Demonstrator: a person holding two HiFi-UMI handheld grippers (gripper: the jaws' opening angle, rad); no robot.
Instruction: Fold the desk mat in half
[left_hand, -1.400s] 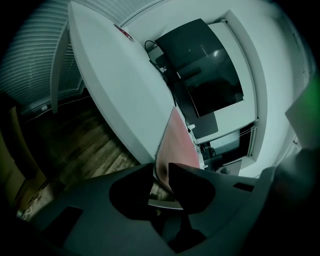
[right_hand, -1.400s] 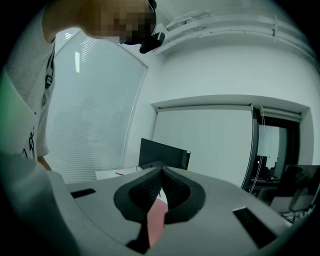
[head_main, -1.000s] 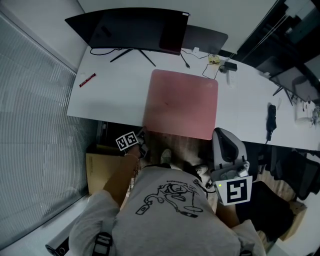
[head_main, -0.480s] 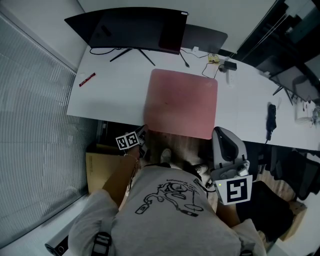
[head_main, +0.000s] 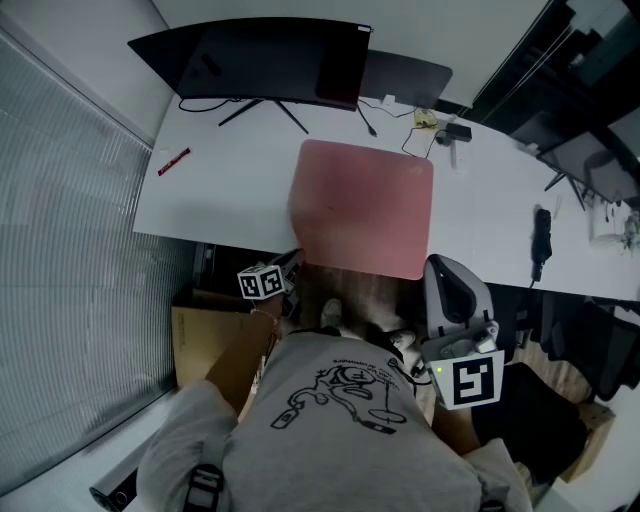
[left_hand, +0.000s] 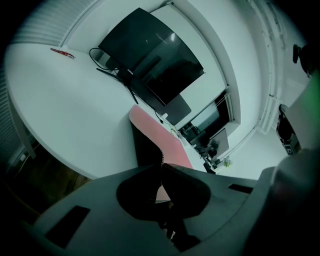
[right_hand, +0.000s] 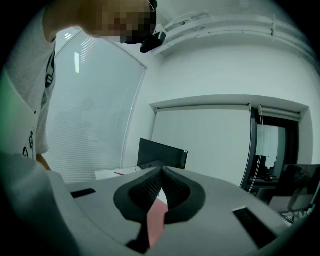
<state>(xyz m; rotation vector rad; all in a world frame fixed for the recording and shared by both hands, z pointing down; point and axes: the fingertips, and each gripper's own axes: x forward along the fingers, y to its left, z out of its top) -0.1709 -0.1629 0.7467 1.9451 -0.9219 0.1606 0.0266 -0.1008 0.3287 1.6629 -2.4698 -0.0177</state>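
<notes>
The fold has hardly begun, I judge: the desk mat (head_main: 365, 205) lies almost flat before the monitor (head_main: 260, 60), its two corners farthest from the monitor pinched by the left gripper (left_hand: 161, 169) and, seemingly, the right gripper (right_hand: 161, 171), while the red pen (head_main: 173, 160) and cables (head_main: 420, 135) beside the monitor block nothing.

White desk (head_main: 230, 195). On it:
- curved black monitor (head_main: 255, 60) on a splayed stand, at the far edge
- pink desk mat (head_main: 365, 205), centre, its near edge overhanging the desk front
- red pen (head_main: 173, 160), at the left edge
- black cable (head_main: 412, 140) and small adapter (head_main: 459, 131), behind the mat
- black object (head_main: 541, 240), right
</notes>
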